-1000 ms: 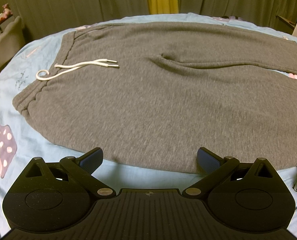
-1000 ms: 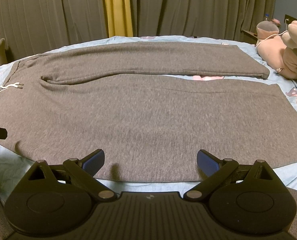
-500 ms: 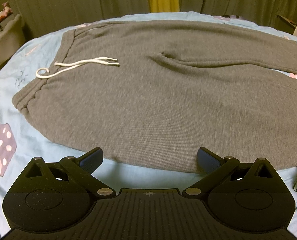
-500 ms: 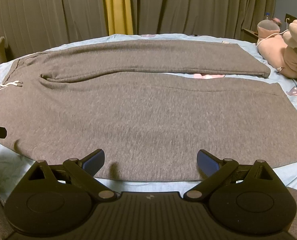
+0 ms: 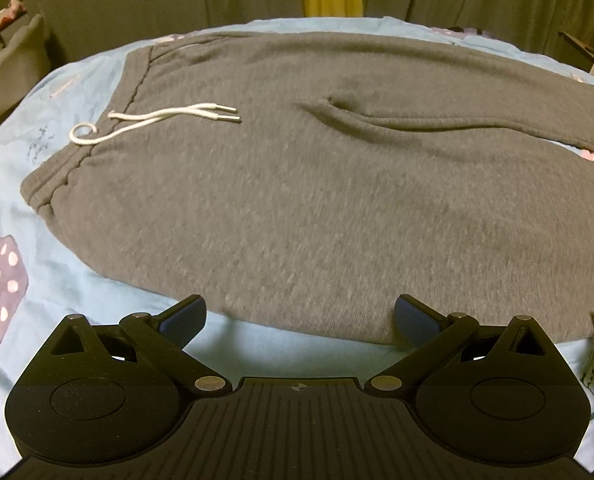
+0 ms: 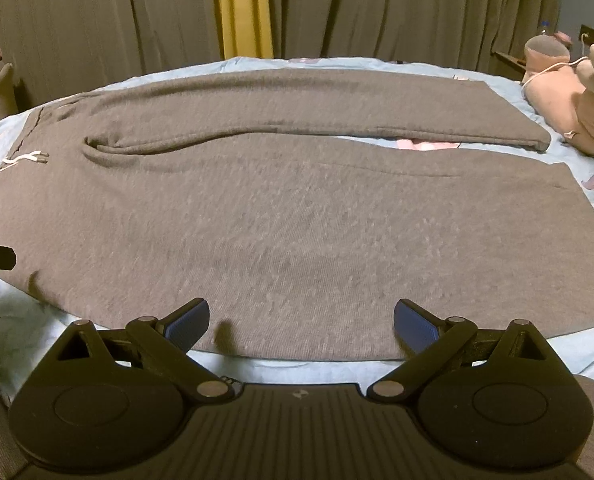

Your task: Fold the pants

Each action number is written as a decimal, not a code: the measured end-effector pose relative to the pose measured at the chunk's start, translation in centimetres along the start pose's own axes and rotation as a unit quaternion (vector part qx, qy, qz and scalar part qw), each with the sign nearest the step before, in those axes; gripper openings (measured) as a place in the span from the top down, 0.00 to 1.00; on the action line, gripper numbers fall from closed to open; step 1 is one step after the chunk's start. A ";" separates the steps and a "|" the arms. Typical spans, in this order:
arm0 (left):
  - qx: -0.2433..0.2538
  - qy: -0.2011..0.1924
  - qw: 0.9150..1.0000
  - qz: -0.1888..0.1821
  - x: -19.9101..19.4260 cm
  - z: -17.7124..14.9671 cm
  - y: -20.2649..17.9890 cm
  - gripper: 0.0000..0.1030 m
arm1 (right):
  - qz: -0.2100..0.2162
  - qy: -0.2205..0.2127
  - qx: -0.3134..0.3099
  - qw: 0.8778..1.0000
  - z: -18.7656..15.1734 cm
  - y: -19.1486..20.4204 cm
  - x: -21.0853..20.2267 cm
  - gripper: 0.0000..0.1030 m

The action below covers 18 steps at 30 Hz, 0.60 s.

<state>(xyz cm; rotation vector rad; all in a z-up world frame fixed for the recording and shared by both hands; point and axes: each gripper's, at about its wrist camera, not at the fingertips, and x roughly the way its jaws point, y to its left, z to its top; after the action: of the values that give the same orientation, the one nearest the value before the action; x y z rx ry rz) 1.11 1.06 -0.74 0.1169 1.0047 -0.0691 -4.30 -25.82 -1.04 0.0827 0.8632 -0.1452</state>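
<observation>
Pants (image 5: pixel 317 200) flat on bed (image 5: pixel 57 272), waistband (image 5: pixel 97 132) left

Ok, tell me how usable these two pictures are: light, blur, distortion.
Left wrist view: dim yellowish room light, strong fisheye bowing of the bed, and the pants weave looks smeared by blur, though the white drawstring reads clearly. Right wrist view: same dim light and bowing, mild softness, with a small dark shadow on the near hem.

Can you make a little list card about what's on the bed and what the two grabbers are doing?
clothing: grey knitted sweatpants, spread flat, unfolded
legs: side by side, far leg apart at the cuff end
cord: white drawstring lying on the waistband end
surface: light blue printed bedsheet
left gripper: fingers open, at the near edge of the pants, holding nothing
right gripper: fingers open, at the near edge, holding nothing
</observation>
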 end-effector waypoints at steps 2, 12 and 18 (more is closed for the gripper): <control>-0.002 -0.002 1.000 0.002 -0.2 0.0 0.0 0.00 | 0.005 -0.001 0.004 1.000 0.2 -0.2 0.2 0.04; -0.017 -0.019 1.000 0.019 -1.0 0.6 0.1 0.00 | -0.006 0.039 0.043 0.998 1.8 -2.2 4.5 0.04; -0.075 -0.071 0.992 0.072 -1.5 4.3 0.1 0.00 | -0.004 0.073 0.078 0.994 1.9 -3.6 6.6 0.04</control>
<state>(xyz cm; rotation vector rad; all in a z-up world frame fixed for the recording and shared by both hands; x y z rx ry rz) 3.89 0.57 2.75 0.0460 0.8528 0.1273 0.80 -30.22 -4.85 0.2395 0.9965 -0.2156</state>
